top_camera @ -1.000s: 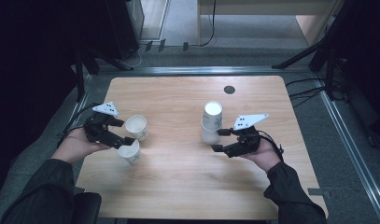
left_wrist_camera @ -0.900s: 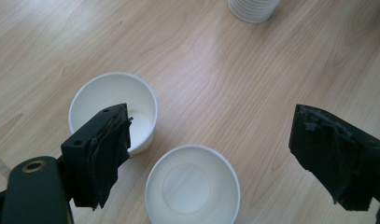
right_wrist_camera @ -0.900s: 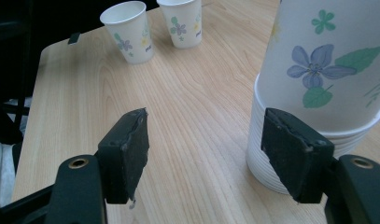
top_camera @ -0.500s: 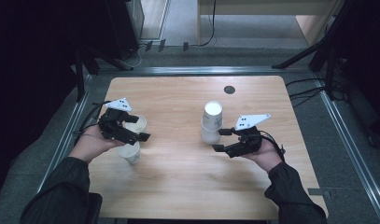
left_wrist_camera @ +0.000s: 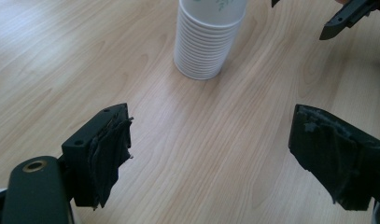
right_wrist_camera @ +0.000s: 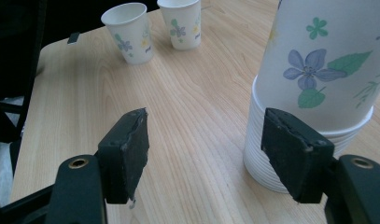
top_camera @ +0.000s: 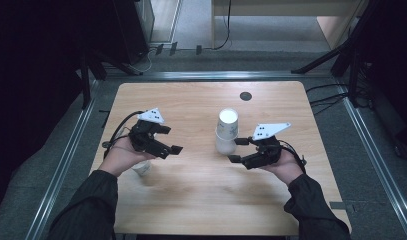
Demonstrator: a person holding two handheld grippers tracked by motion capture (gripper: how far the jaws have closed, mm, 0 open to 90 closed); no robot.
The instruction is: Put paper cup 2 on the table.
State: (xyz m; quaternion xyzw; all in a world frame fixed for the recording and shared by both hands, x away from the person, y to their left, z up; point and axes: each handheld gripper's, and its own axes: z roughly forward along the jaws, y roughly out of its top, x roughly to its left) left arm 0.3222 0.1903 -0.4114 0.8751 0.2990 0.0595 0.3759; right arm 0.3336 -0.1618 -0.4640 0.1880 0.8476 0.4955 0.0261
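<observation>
A tall stack of white flower-printed paper cups (top_camera: 226, 131) stands right of the table's middle. It rises at the top of the left gripper view (left_wrist_camera: 206, 42) and at the right of the right gripper view (right_wrist_camera: 313, 93). My left gripper (top_camera: 170, 140) hovers left of the stack with its jaws open and empty (left_wrist_camera: 208, 154). My right gripper (top_camera: 237, 150) rests just to the stack's right, open (right_wrist_camera: 206, 154), one jaw in front of the stack's base. Two single cups (right_wrist_camera: 127, 32) (right_wrist_camera: 180, 23) stand upright beyond. One of them (top_camera: 141, 169) peeks out beneath my left hand.
The light wooden table (top_camera: 191, 210) has a small black round cap (top_camera: 246, 96) near its far edge. Metal floor rails (top_camera: 66, 165) run along both sides, and dark stands sit behind the table.
My left gripper has moved right, away from the two single cups and toward the stack. The right gripper and the stack have stayed put.
</observation>
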